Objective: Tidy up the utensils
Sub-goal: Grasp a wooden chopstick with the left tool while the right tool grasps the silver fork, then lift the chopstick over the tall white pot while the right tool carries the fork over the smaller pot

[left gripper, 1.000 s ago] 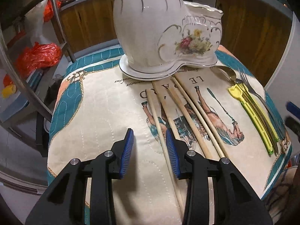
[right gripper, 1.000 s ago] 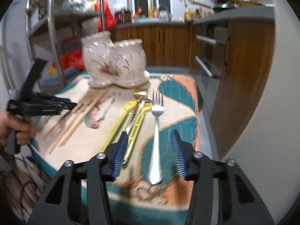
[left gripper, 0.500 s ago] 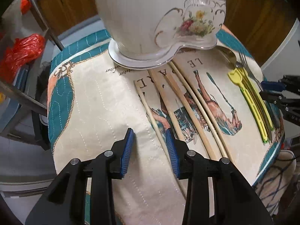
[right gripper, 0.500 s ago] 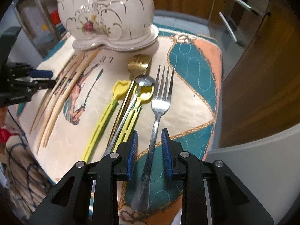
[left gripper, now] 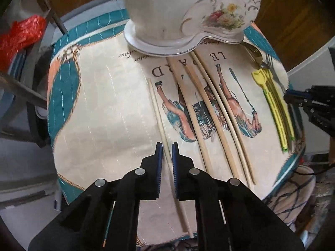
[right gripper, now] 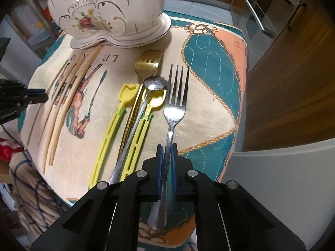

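Left gripper (left gripper: 166, 153): pointing steeply down at the quilted mat (left gripper: 100, 108); its jaws have just been closing and now pinch the leftmost chopstick (left gripper: 161, 123), whose stick runs on between the blue pads (left gripper: 159, 159) toward the near edge.
Right gripper (right gripper: 166, 155): also aimed down; its jaws have just been closing and are now clamped narrow on the handle of the steel fork (right gripper: 174, 108), tines pointing to the far side.
Other chopsticks (left gripper: 217, 113): three more lie on the mat right of the held one, fanned out, far tips close to the holder's base.
Ceramic holder (right gripper: 108, 10): white, gold-trimmed, flower-painted, two-lobed, standing upright at the far side of the mat.
Yellow plastic utensils (right gripper: 108, 129): two lying side by side, left of the steel fork.
Gold fork (right gripper: 147, 62): between the yellow pieces, head toward the holder.
Steel spoon (right gripper: 156, 83): bowl resting over the gold fork's neck, handle running near.
Surroundings: wooden cabinets (right gripper: 293, 73) to the right, red plastic bag (left gripper: 18, 33) far left.
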Motion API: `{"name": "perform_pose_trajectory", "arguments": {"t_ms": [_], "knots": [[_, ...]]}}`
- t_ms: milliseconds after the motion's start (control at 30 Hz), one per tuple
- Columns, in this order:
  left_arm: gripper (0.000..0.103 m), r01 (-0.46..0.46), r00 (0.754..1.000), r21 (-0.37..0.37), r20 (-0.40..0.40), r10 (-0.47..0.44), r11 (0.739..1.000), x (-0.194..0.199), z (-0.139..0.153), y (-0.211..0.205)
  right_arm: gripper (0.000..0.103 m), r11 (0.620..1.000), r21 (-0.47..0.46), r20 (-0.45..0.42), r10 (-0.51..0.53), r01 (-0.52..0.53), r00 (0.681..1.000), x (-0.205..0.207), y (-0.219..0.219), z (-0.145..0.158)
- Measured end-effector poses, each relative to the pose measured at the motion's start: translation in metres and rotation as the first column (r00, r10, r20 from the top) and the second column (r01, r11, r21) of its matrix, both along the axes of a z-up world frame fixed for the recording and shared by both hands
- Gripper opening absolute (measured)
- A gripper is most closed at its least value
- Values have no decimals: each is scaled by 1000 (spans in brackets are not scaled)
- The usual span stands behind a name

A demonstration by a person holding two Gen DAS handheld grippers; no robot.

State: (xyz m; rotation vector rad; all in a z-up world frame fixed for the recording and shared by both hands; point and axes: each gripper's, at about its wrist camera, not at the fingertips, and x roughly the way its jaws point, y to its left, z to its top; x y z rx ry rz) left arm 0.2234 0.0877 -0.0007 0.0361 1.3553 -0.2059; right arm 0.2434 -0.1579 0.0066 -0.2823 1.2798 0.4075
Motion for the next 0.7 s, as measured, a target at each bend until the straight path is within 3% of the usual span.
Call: {"name": "perform_pose_trajectory", "arguments": {"t_ms": [233, 400, 567, 667, 700], "knots": [[4, -30, 996, -31, 79, 33, 999, -16, 0, 15, 6, 996, 74, 52, -44, 40, 998, -3, -11, 6], [4, -50, 978, -176, 190, 84, 983, -35, 24, 23, 6, 992, 122, 81, -42, 32, 996, -11, -16, 14], [4, -45, 937, -260, 324, 131, 965, -54, 47, 30, 6, 987, 162, 175, -25, -4, 984, -19, -19, 30], [4, -31, 891, -326, 419, 174, 945, -64, 63, 35, 6, 982, 189, 256, -19, -31, 966, -29, -18, 44], [5, -27, 864, -350, 463, 198, 936, -68, 70, 39, 6, 978, 204, 301, -23, -40, 953, -34, -18, 50]]}}
